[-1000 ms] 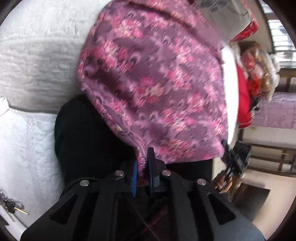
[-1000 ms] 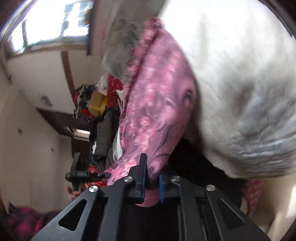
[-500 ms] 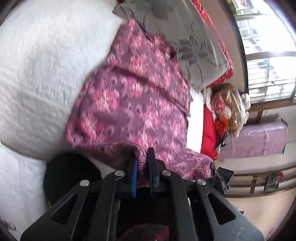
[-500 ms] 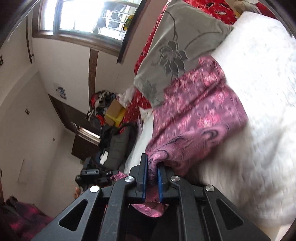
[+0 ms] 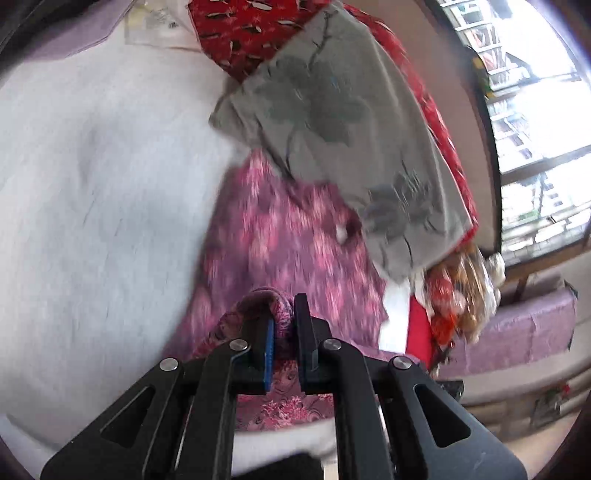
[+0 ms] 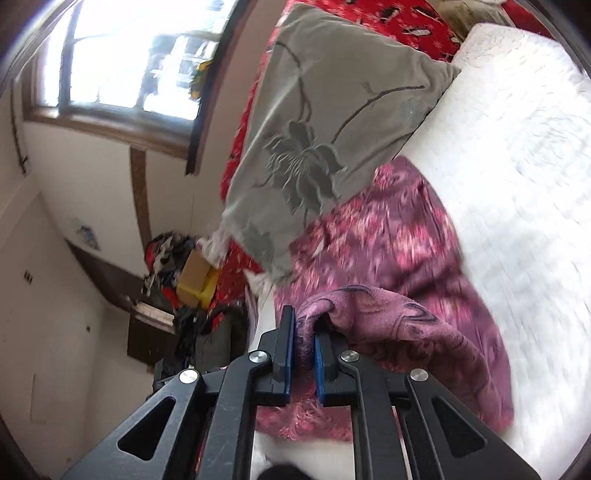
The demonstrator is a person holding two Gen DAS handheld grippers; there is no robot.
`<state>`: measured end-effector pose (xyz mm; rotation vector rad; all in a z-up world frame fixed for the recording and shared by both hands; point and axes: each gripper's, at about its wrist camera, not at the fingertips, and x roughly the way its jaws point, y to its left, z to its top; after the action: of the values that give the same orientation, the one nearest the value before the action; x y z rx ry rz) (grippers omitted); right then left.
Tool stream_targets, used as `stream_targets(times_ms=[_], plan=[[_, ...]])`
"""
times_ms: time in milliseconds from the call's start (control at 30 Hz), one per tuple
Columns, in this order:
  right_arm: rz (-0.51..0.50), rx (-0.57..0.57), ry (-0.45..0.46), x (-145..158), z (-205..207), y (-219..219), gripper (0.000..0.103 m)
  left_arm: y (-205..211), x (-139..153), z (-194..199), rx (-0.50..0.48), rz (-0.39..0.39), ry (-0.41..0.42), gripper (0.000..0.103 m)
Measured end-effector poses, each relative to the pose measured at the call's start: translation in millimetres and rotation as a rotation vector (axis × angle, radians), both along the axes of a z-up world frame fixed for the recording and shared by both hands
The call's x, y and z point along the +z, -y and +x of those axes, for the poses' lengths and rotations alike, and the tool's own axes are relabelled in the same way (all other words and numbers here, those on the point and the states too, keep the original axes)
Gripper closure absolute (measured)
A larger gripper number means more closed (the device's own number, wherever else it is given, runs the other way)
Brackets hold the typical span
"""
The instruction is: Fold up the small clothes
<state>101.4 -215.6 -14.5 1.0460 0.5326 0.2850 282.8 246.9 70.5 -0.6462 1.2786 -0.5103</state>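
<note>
On the white bedspread [image 5: 92, 192] the pink garment [image 5: 280, 240] now lies lowered, both tongs [image 5: 283, 325] [image 6: 303, 343] still pinching its edge

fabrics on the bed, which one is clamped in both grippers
The pink floral cloth, pinched by the left gripper and right gripper; the grey pillow and red blanket lie untouched.

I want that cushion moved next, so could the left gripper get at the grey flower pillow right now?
Probably not yet. The left gripper is shut on the pink floral garment. The grey pillow lies just beyond, unobstructed, overlapping the garment's far edge.
</note>
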Motion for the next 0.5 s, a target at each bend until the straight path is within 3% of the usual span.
stream_targets(times_ms=[200, 300, 367, 500], plan=[[0.006, -0.071, -0.054, -16.5, 70.5, 17.5, 0.094, 24.2, -34.1, 66.7, 0.027, 0.035, -0.011, 0.096], [0.013, -0.091, -0.176, -35.5, 102.5, 24.9, 0.089, 26.6, -58.4, 92.6, 0.051, 0.032, -0.090, 0.096], [0.026, -0.083, -0.285, -46.7, 120.2, 27.9, 0.089, 24.6, -70.1, 102.8, 0.057, -0.009, -0.146, 0.096], [0.097, -0.073, -0.287, -37.4, 131.4, 38.2, 0.088, 14.9, -70.4, 112.8, 0.067, -0.092, -0.173, 0.096]])
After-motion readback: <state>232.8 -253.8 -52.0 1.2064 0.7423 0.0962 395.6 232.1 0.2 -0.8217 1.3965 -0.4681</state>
